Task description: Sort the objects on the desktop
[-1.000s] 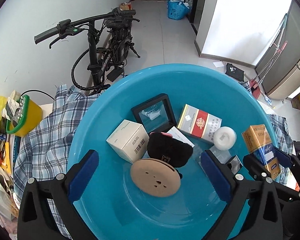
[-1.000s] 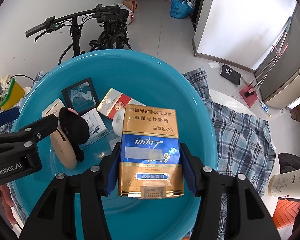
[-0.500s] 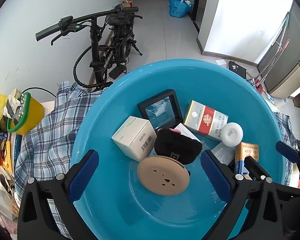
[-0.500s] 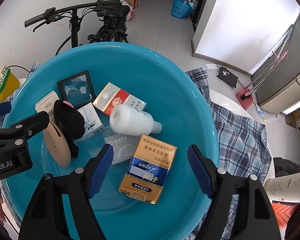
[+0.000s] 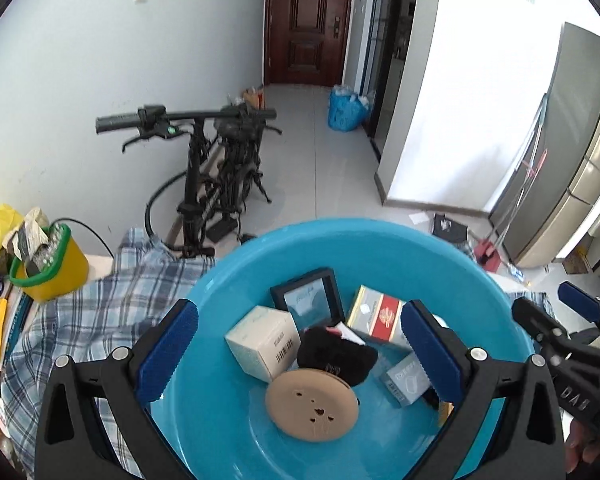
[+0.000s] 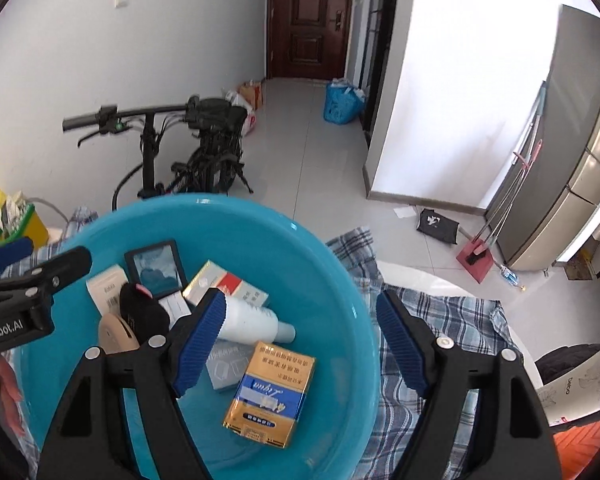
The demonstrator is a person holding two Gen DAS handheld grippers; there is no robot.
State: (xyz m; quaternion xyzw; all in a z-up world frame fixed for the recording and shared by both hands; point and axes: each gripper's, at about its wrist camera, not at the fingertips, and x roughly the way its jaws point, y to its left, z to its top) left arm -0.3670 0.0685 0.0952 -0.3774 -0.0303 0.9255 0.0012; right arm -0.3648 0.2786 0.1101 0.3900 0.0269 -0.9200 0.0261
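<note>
Here the right gripper [image 6: 298, 340] and the left gripper [image 5: 300, 354] both hang empty with jaws spread wide over the blue basin [image 6: 324, 248], in which the gold cigarette pack [image 6: 270, 394] lies flat near the right rim, just beside the white bottle [image 6: 252, 322].

A turquoise basin [image 6: 340, 280] sits on blue-and-white plaid cloth [image 6: 440, 312].

— Anything readable from my cameras?
— "nRobot.AI" in white on my left claw [image 6: 32, 280], cut off at the frame edge.
— And on the packs?
— The gold pack [image 6: 270, 394] carries a script word, "Liqun" as best I can tell, seen upside down. A white box [image 5: 262, 340] has a barcode, digits too small.
</note>
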